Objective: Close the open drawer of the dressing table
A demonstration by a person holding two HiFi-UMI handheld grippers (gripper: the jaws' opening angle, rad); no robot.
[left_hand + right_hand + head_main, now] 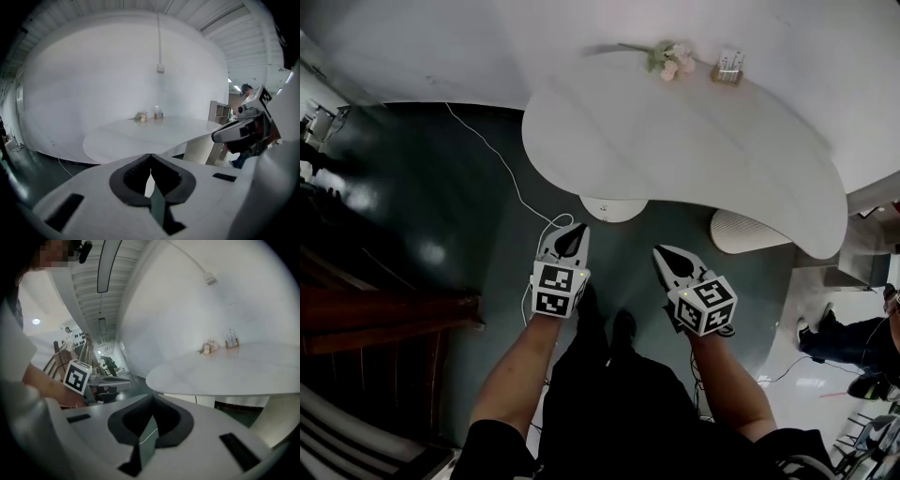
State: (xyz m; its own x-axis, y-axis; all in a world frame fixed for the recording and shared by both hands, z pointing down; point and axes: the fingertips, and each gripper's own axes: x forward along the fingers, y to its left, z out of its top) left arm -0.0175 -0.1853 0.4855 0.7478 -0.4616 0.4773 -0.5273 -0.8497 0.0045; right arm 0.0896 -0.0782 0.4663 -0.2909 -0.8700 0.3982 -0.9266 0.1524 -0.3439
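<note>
left gripper [571, 234]: fingers together, empty | right gripper [667, 259]: fingers together, empty | both over dark floor [459, 216], near white surface [694, 141] bearing flowers [668, 58]

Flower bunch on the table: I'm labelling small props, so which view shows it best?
The head view: it looks down on the flower bunch, showing pink blooms and stems lying on the white table beside a small holder. Both gripper views show it only as a small, distant blur near the table's far edge.
</note>
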